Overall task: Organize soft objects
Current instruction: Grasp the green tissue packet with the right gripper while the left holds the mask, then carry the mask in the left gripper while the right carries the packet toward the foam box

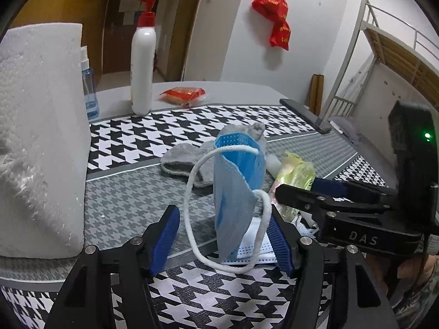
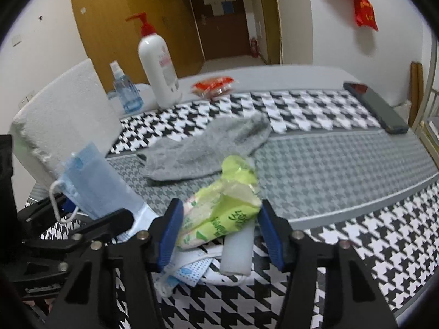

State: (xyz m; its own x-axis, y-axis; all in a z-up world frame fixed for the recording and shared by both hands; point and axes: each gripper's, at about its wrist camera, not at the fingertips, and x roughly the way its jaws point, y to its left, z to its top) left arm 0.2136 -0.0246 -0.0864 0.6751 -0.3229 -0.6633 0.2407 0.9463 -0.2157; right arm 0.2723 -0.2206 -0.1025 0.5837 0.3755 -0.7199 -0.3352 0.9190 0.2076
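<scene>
A folded blue face mask (image 1: 233, 200) stands upright between the fingers of my left gripper (image 1: 223, 240). The jaws are open, with a gap between the left pad (image 1: 167, 235) and the mask; its white ear loop droops onto the cloth. More flat masks (image 1: 255, 249) lie underneath. My right gripper (image 2: 221, 233) is shut on a crumpled green tissue packet (image 2: 219, 213), both pads touching it. A white tube (image 2: 236, 252) lies below the packet. A grey sock (image 2: 208, 148) rests behind. The left gripper (image 2: 82, 213) shows at the right wrist view's left edge.
A houndstooth cloth (image 1: 219, 288) covers the table. A tall paper towel roll (image 1: 41, 137) stands close on the left. Behind are a spray bottle (image 1: 89, 90), a white pump bottle (image 1: 142, 63) and a red packet (image 1: 183, 94). A dark phone (image 2: 378, 109) lies at the far right.
</scene>
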